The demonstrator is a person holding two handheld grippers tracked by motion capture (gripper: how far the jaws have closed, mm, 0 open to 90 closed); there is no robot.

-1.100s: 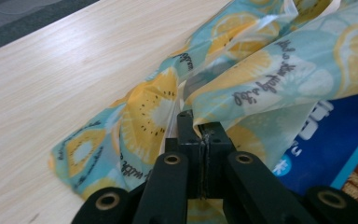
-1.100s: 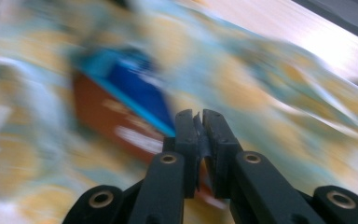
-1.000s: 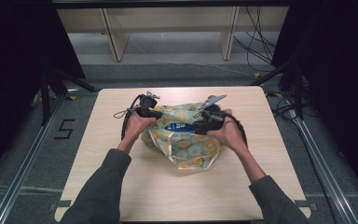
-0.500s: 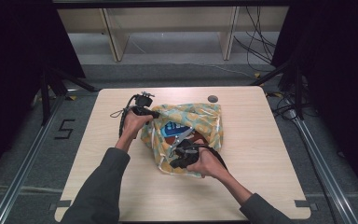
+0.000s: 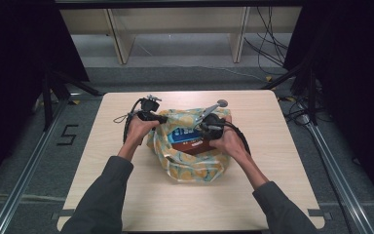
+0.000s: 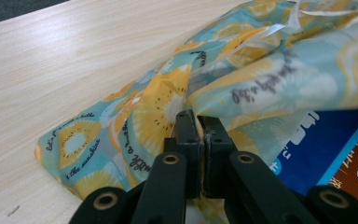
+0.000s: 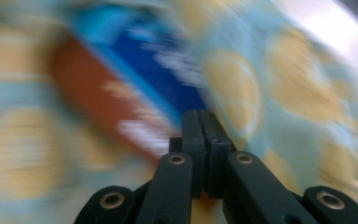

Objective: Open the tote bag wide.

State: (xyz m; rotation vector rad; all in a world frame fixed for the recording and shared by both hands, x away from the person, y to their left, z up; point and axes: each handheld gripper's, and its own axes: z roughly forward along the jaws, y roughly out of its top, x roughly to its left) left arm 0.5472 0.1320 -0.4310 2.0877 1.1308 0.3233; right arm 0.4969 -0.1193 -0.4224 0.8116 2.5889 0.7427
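The left gripper [image 6: 196, 122] is clamped on the fruit-print bag's [image 5: 192, 165] nine-o'clock rim, holding it open, while the right gripper [image 7: 201, 116], jaws closed empty, hovers over the Oreo box [image 5: 189, 139].

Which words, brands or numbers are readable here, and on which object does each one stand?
"OREO": blue biscuit box.
"the sunshine": fruit-print bag, in looping script; its other script is only partly legible.
"5": floor marking left of the table.
White print on the box's blue face: too blurred.

bags: 1 [image 5: 190, 163]; cookie boxes: 1 [image 5: 187, 139]; grippers: 2; tables: 1 [image 5: 282, 185]
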